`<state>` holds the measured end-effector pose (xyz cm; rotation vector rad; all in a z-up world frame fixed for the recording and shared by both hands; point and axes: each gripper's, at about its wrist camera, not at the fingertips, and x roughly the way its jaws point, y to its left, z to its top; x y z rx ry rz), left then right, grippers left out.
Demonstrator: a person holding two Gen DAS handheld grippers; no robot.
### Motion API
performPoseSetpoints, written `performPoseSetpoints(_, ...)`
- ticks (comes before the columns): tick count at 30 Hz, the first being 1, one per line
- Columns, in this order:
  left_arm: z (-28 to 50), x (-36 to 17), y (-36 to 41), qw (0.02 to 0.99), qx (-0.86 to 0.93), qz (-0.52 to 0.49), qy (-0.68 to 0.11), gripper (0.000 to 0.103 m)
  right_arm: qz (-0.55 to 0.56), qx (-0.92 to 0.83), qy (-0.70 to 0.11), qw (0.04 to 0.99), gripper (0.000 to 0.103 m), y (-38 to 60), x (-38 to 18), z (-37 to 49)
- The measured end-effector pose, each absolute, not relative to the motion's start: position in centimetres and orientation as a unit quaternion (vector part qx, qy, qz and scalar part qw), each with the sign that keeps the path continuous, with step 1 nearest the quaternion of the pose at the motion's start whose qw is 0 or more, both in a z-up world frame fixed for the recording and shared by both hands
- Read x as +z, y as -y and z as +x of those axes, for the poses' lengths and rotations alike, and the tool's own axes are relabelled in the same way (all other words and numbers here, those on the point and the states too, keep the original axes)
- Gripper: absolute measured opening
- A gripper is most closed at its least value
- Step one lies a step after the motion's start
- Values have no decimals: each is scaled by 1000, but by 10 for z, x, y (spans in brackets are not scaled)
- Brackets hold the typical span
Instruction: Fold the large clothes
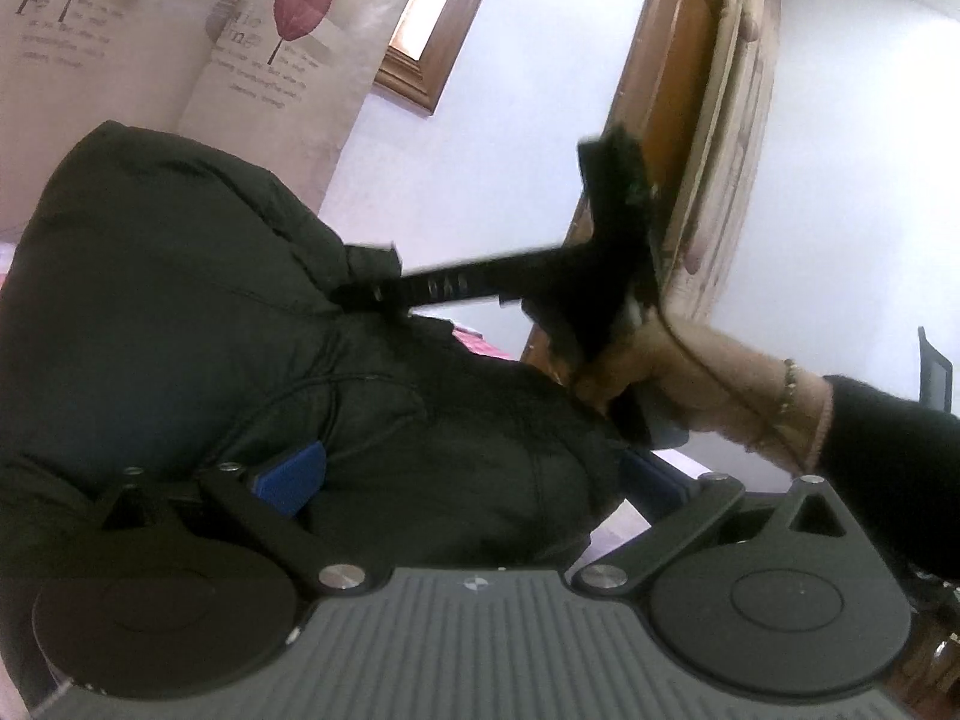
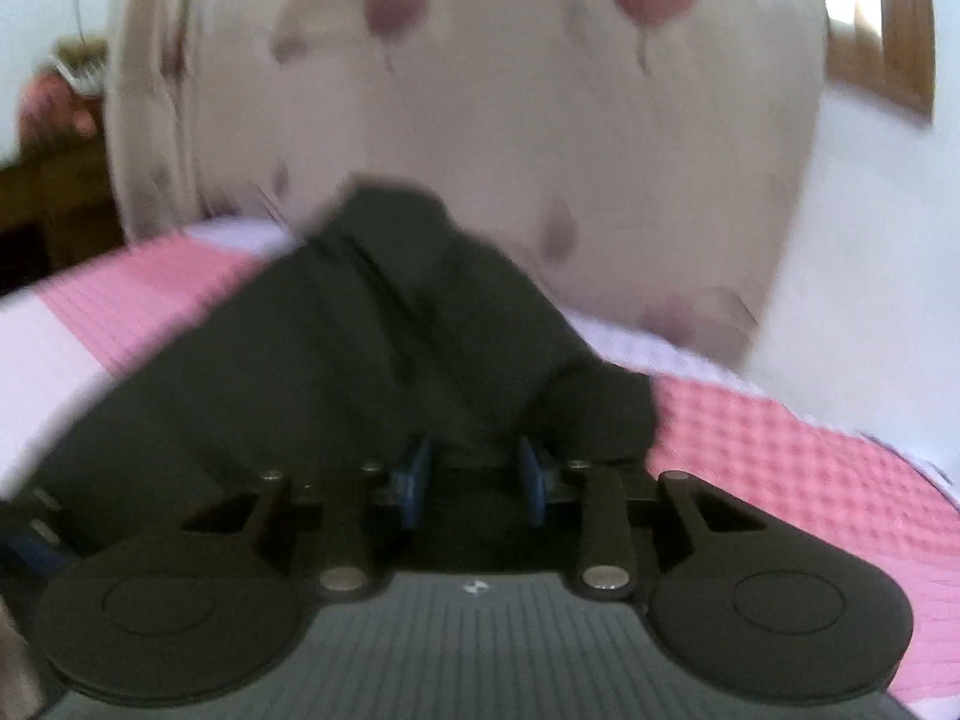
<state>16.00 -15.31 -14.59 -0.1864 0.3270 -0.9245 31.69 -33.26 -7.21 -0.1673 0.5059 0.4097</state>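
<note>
One black jacket (image 1: 210, 312), two claws, one hand (image 1: 690, 384).

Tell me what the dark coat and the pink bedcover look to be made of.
Coat: looks like padded synthetic shell, matte with a slight sheen; it puffs in soft stitched bulges. The filling can't be told.
Bedcover: looks like woven cotton-type cloth, matte; a raised waffle grid shows in the pink, with white bands. Blur leaves the fibre open.

My right gripper (image 2: 474, 480) sits low over the black jacket (image 2: 360, 348), blue pads (image 2: 417, 480) fairly close together w/ dark fabric between them; can't tell if they pinch it, view's blurred. Jacket lies bunched on the pink-and-white checked bedspread (image 2: 780, 456). Behind: cream curtain w/ reddish leaves (image 2: 480, 108), wood frame (image 2: 888, 60) top right.
</note>
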Motion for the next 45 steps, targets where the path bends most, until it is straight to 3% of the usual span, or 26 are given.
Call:
performPoseSetpoints(12, 160, -147, 155, 875, -452, -78, -157, 103, -38, 167, -282, 944, 29, 364, -124, 315)
performPoseSetpoints(15, 162, -146, 153, 875, -449, -88, -159, 103, -1, 161, -273, 948, 30, 381, -109, 308)
performPoseSetpoints(18, 162, -146, 153, 874, -450, -91, -157, 103, 42, 191, -208, 958, 31, 398, -76, 260)
performPoseSetpoints(22, 162, -146, 152, 874, -451, -97, -156, 103, 7, 242, -199, 949, 31, 382, -65, 198)
performPoseSetpoints(27, 161, -146, 150, 873, -453, -100, -152, 103, -67, 197, -228, 951, 31, 363, -104, 165)
performPoseSetpoints(32, 159, -145, 150, 878, -443, -93, -156, 95, 12, 172, -244, 954, 54, 377, -140, 178)
performPoseSetpoints(35, 158, -142, 146, 881, -433, -94, -164, 92, 23, 167, -254, 952, 58, 378, -146, 188)
performPoseSetpoints(45, 143, -106, 128, 923, -337, -71, -173, 103, 12, 136, -260, 956, 76, 370, -147, 183)
